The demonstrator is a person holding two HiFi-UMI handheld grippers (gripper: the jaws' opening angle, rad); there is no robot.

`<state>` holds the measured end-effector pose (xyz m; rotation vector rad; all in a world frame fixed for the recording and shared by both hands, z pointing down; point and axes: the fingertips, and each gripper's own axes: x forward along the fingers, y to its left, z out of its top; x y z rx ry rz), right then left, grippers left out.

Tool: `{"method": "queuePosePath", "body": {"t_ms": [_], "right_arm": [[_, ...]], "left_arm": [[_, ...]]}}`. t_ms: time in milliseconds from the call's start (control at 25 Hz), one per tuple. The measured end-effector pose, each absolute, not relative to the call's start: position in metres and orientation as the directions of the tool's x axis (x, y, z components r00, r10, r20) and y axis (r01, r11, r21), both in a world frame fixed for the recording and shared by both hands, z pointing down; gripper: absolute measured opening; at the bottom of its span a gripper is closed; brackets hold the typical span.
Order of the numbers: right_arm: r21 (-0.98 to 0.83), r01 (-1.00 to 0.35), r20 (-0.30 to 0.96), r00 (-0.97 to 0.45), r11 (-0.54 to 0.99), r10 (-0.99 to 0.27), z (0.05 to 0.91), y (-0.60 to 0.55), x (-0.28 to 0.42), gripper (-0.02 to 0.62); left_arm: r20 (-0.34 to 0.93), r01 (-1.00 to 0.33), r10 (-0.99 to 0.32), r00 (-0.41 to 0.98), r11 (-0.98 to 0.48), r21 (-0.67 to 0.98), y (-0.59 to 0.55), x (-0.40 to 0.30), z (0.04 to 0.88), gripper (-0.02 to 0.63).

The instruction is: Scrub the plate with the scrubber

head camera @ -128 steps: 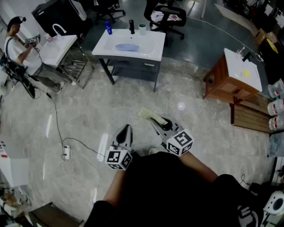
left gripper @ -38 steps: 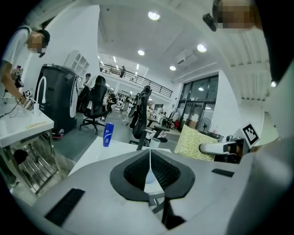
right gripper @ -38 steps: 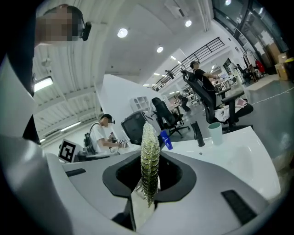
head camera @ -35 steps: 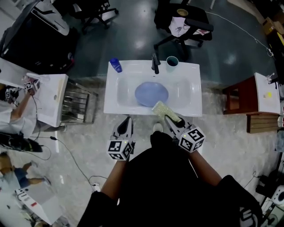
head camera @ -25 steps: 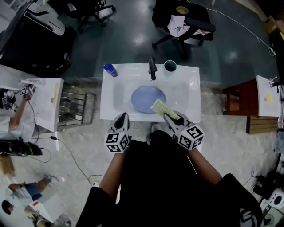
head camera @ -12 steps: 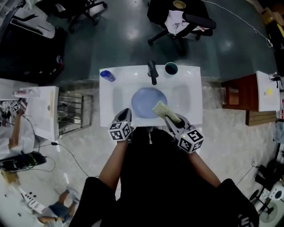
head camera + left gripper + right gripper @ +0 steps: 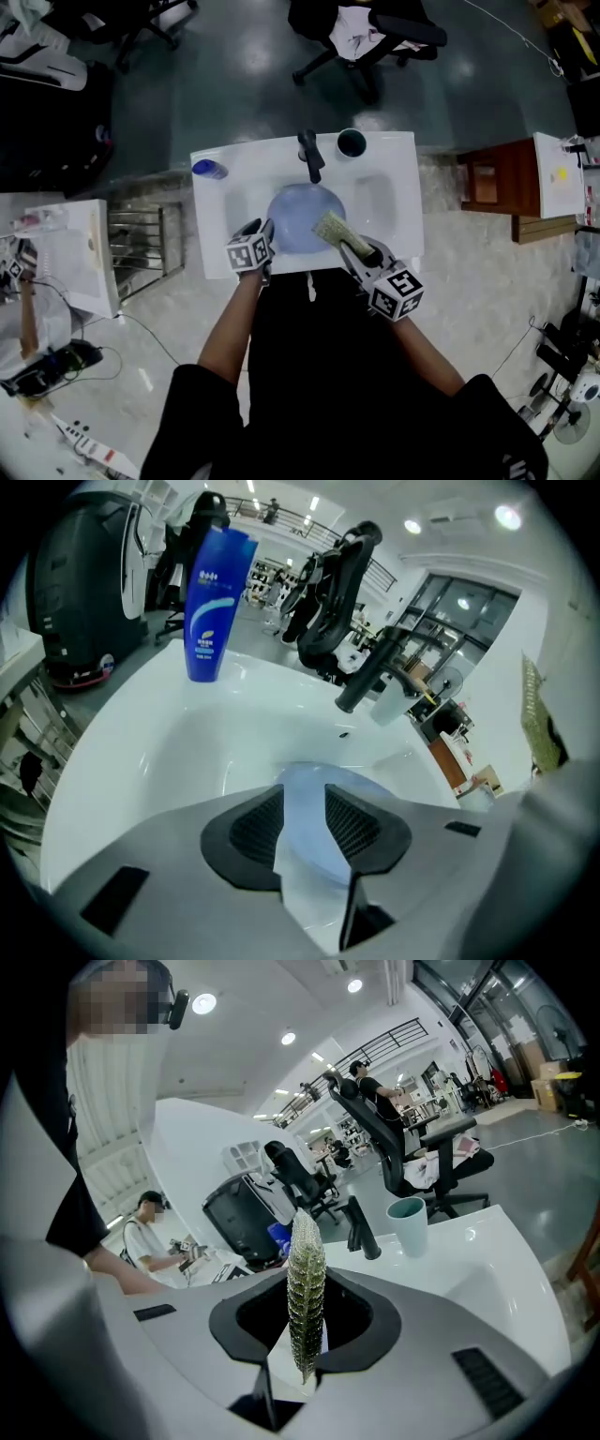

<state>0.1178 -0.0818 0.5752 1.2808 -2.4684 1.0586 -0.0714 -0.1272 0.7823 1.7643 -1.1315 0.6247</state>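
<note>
Left hand-held gripper (image 7: pixel 262 227) first: I hold it over the near left edge of the white sink (image 7: pixel 398 164), tips pointing down toward the near left rim of the blue plate (image 7: pixel 298 214). Its jaws have just been opening and now stand spread. In the left gripper view the ribbed pads (image 7: pixel 258 827) press on nothing, and the plate's near rim shows pale blue through the gap between them. I cannot tell whether the rim sits between the pads or just beyond them.

My right hand-held gripper (image 7: pixel 349 246) is pinching the scrubber (image 7: pixel 333 230). In the right gripper view the green, bristly pad stands edge-on, clamped between the two black pads and sticking out well past the tips. From the head view the scrubber lies over the near right part of the plate, slanting toward the far left. Whether it touches the plate I cannot tell.

The plate lies flat in the middle of the sink bowl, right below the black tap (image 7: pixel 309 155). A teal cup (image 7: pixel 352 142) stands on the far rim just right of the tap. A blue bottle (image 7: pixel 208 170) stands on the far left corner. Beyond the sink, across the dark floor, is a black office chair (image 7: pixel 375 33) with a cloth on its seat.
</note>
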Motion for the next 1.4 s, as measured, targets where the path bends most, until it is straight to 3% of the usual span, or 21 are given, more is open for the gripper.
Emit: {"method": "queuePosePath", "body": {"t_ms": [360, 720, 880, 1040, 1400], "right_arm": [[-0.507, -0.793, 0.474, -0.584, 0.339, -0.659, 0.585, -0.086, 0.123, 0.057], [-0.497, -0.815, 0.493, -0.548, 0.299, -0.676, 0.587, -0.088, 0.125, 0.057], [-0.489, -0.828, 0.502, -0.525, 0.275, -0.688, 0.587, -0.086, 0.127, 0.057], [-0.475, -0.841, 0.515, -0.504, 0.259, -0.694, 0.588, -0.082, 0.129, 0.057], [-0.466, -0.847, 0.487, -0.487, 0.257, -0.725, 0.581, -0.078, 0.117, 0.057]], "left_arm": [[0.839, -0.87, -0.228, 0.493, -0.131, 0.476, -0.129, -0.066, 0.842, 0.155], [0.818, -0.813, -0.11, 0.565, 0.09, 0.575, -0.121, -0.053, 0.879, 0.213], [0.811, -0.796, -0.101, 0.576, 0.156, 0.585, -0.121, -0.058, 0.888, 0.169], [0.82, -0.806, -0.109, 0.563, 0.149, 0.573, -0.123, -0.064, 0.889, 0.033], [0.82, -0.814, -0.198, 0.536, 0.137, 0.565, -0.135, -0.078, 0.869, 0.015]]}}
